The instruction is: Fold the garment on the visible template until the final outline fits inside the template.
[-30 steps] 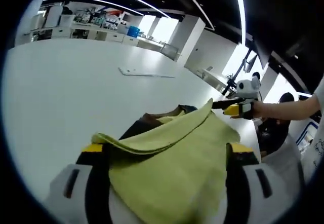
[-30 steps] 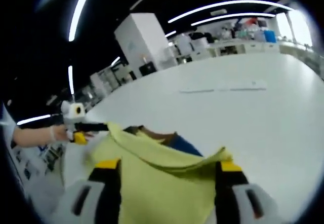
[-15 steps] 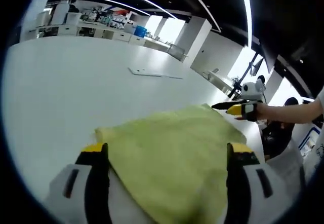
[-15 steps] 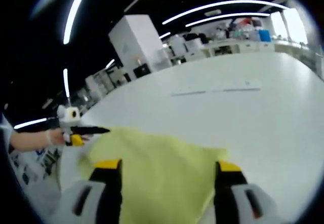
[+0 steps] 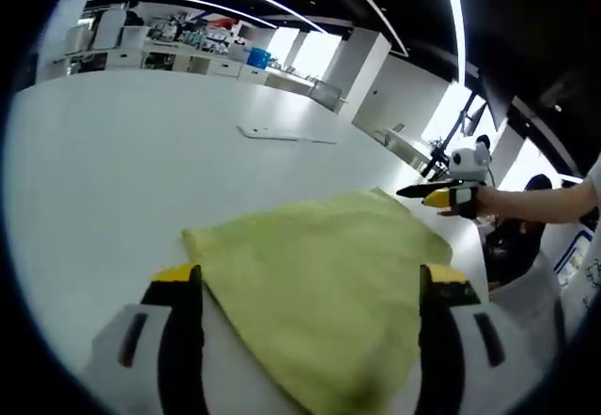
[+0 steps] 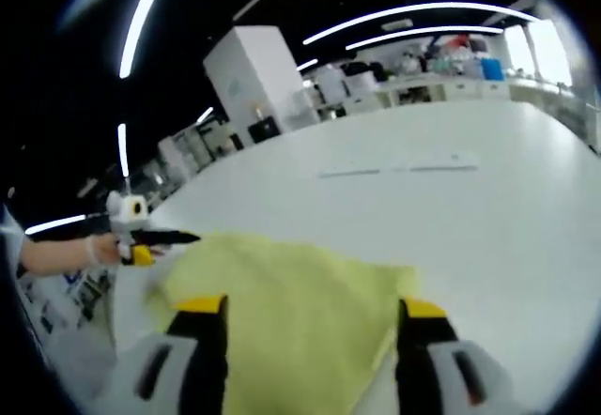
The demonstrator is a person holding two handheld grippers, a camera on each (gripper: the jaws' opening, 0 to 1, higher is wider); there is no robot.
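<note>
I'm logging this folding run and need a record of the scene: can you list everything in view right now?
Garment: one, yellow-green, spread on the table between the jaws of both grippers.
Table: one, white, wide, under the garment.
Flat strip: one, white, on the table beyond the garment; what it is cannot be told.
Benches with clutter: white, at the far end of the room.
Ceiling light strips: several, white.
Right gripper: black and yellow, at the garment's far corner in the left gripper view.
Left gripper: black and yellow, at the garment's edge in the right gripper view.
Person's hand: holds the right gripper.
</note>
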